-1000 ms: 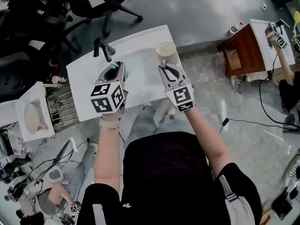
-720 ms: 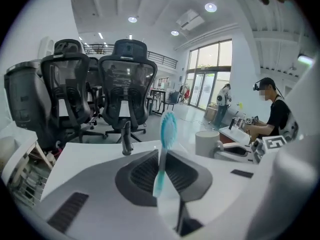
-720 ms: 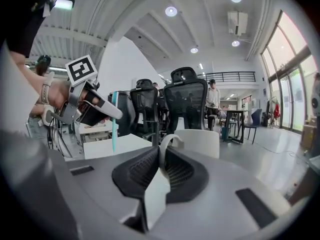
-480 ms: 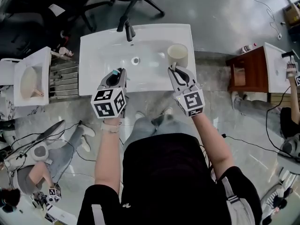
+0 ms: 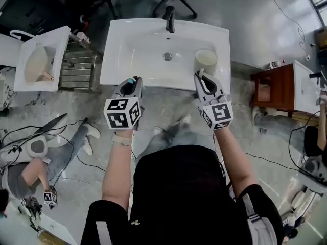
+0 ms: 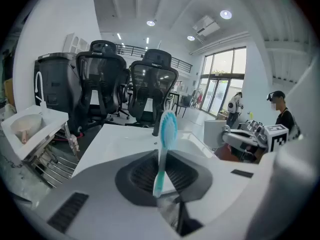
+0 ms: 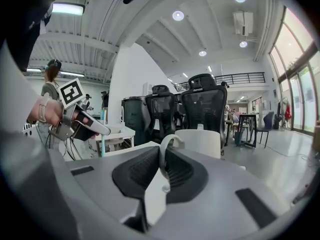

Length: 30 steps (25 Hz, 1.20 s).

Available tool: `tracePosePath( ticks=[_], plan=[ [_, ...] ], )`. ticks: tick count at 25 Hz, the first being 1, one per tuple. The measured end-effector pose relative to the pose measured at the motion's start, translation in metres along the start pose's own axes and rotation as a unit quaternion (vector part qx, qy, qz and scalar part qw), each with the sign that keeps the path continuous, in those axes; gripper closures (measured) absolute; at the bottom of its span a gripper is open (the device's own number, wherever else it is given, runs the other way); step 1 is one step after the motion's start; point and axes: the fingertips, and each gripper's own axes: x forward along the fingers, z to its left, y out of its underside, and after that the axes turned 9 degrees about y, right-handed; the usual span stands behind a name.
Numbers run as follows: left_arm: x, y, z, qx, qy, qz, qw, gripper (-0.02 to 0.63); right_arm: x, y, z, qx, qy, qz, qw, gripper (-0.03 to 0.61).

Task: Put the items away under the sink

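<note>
- Our left gripper (image 5: 133, 81) clamps the toothbrush (image 6: 167, 130) at the sink (image 5: 120, 47)'s near edge.
- Our right gripper (image 5: 201, 76) clamps the mug (image 5: 206, 58)'s handle, over the sink.
- We see chairs (image 6: 152, 89) beyond the sink.

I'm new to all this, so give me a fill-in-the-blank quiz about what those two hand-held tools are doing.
The left gripper has its jaws shut on a blue-and-white ____.
The right gripper holds the cream mug by its ____.
The white sink has a ____ faucet.
Missing words: toothbrush, handle, black.
</note>
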Motion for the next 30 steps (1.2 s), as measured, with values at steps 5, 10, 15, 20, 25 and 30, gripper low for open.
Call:
tracePosePath(
  ticks=[5, 10, 15, 20, 25, 30],
  plan=[
    [-0.039, 0.025, 0.023, -0.012, -0.008, -0.002, 0.9999, 0.56, -0.005, -0.004, 0.04, 0.0, -0.008, 0.002, 1.0, 0.528],
    [-0.074, 0.056, 0.04, -0.031, -0.021, -0.005, 0.9993, 0.561, -0.017, -0.004, 0.077, -0.007, -0.029, 0.002, 1.0, 0.528],
    [-0.103, 0.087, 0.051, -0.058, -0.042, -0.011, 0.9973, 0.561, -0.026, -0.003, 0.111, -0.02, -0.067, 0.0, 0.998, 0.528],
    [-0.12, 0.118, 0.054, -0.086, -0.065, -0.012, 0.9941, 0.561, -0.031, -0.001, 0.138, -0.034, -0.111, -0.003, 0.993, 0.528],
    [-0.13, 0.141, 0.053, -0.117, -0.091, -0.021, 0.9888, 0.561, -0.028, 0.002, 0.161, -0.041, -0.164, -0.006, 0.986, 0.528],
    [-0.14, 0.169, 0.053, -0.149, -0.123, -0.025, 0.9808, 0.561, -0.032, 0.012, 0.191, -0.062, -0.223, -0.007, 0.973, 0.528]
  ],
)
